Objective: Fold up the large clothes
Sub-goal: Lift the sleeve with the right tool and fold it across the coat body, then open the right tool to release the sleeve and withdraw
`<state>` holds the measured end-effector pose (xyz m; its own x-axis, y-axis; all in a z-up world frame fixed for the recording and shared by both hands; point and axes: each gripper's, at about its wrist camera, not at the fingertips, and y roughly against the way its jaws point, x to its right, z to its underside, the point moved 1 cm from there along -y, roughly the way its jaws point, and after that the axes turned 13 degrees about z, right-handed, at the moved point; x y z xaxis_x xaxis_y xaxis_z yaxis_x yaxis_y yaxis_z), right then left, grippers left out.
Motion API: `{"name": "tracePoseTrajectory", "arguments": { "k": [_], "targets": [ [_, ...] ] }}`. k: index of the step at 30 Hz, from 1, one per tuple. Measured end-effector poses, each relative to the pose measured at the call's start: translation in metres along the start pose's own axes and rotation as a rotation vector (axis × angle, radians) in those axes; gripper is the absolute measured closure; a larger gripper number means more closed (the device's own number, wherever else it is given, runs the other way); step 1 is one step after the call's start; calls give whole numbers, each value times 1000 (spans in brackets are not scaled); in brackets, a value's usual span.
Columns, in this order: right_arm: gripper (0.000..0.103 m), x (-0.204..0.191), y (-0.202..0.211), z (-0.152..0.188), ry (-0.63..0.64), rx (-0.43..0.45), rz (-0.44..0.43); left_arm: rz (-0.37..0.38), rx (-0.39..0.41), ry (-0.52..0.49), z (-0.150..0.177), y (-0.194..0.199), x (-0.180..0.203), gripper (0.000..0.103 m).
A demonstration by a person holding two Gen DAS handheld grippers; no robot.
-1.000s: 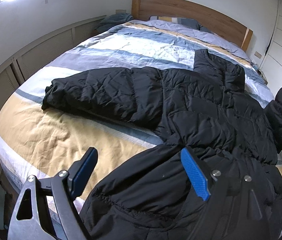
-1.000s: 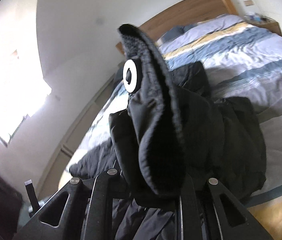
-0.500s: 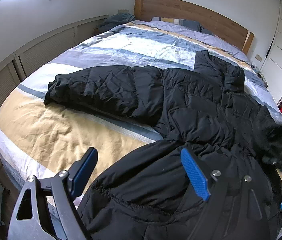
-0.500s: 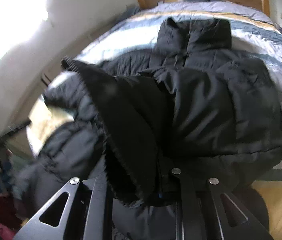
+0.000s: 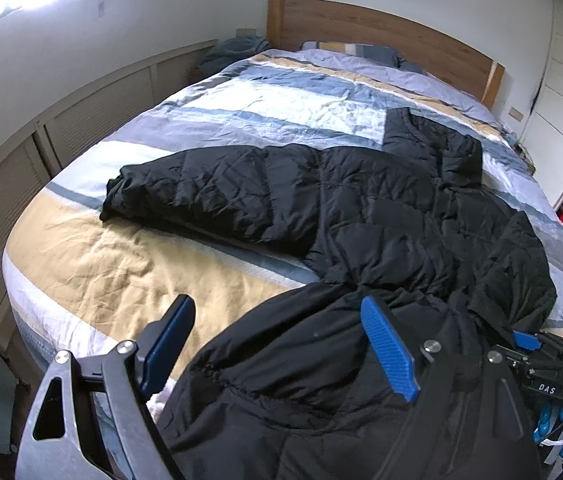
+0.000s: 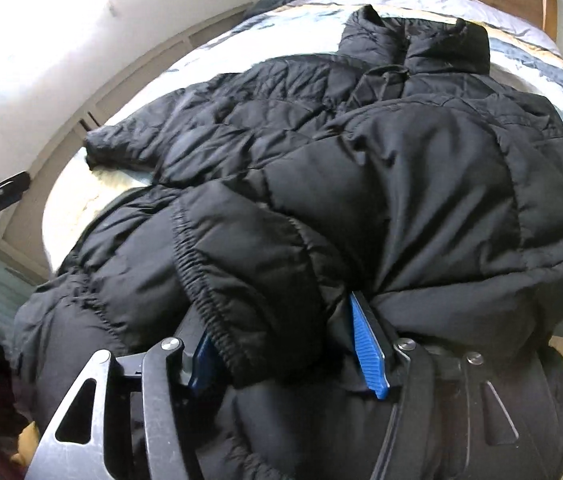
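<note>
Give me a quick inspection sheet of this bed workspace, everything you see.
Surface: striped bedspread, wrinkled.
Job's things: black puffer jacket spread out, one sleeve folded across the body.
Clutter: nothing seen on the bed.
Grippers: left tongs open above the hem; right tongs opening, sleeve cuff between them.
Cables: blue cord under the right tool.
Surroundings: wooden headboard, louvred wall panels, white wardrobe.
</note>
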<state>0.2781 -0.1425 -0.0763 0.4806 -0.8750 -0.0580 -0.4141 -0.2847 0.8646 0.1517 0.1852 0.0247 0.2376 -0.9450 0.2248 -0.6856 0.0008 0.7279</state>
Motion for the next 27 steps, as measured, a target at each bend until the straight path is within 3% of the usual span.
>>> {"name": "tracePoseTrajectory", "arguments": {
  "k": [6, 11, 17, 21, 27],
  "targets": [
    [43, 10, 29, 14, 4, 40, -92, 29, -32, -92, -4, -10, 47, 18],
    [43, 34, 60, 16, -13, 111, -98, 72, -62, -197, -10, -30, 104, 18],
    [43, 89, 78, -7, -64, 170, 26, 143, -102, -278, -16, -70, 175, 18],
    [43, 130, 66, -26, -118, 168, 109, 175, -132, -285, -21, -106, 209, 18],
    [43, 167, 34, -51, -152, 149, 156, 186, -146, -282, -26, -157, 241, 18]
  ]
}}
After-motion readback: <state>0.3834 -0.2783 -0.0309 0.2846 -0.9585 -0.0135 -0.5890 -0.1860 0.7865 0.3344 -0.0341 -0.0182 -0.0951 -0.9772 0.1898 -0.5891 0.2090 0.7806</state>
